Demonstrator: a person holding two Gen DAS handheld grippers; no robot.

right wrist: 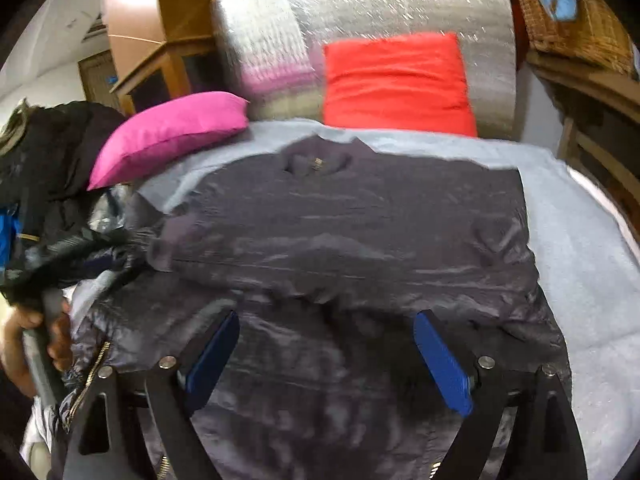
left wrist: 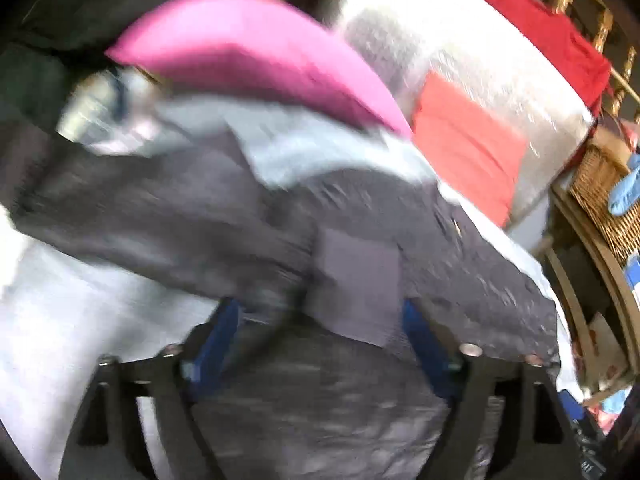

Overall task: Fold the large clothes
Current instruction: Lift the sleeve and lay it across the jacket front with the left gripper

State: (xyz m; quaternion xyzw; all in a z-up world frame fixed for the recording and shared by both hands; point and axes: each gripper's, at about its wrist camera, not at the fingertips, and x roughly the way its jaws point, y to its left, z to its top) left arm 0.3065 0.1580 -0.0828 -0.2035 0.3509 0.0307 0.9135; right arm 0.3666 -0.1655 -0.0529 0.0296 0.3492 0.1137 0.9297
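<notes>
A large dark grey shiny jacket [right wrist: 344, 232] lies spread on a light grey bed cover [right wrist: 592, 248], collar toward the pillows, with a gold zipper at its near left edge. It also fills the blurred left wrist view [left wrist: 240, 216]. My right gripper [right wrist: 326, 320] is open, its blue pads wide apart just above the jacket's lower part, holding nothing. My left gripper [left wrist: 320, 308] is open too, its blue pads apart over the jacket fabric. Whether either touches the cloth is unclear.
A pink pillow [right wrist: 168, 132] and a red pillow [right wrist: 396, 84] lean at the head of the bed against a silver padded panel [right wrist: 360, 8]. A dark garment pile [right wrist: 52, 160] sits at left. A wicker basket [right wrist: 580, 20] stands at right.
</notes>
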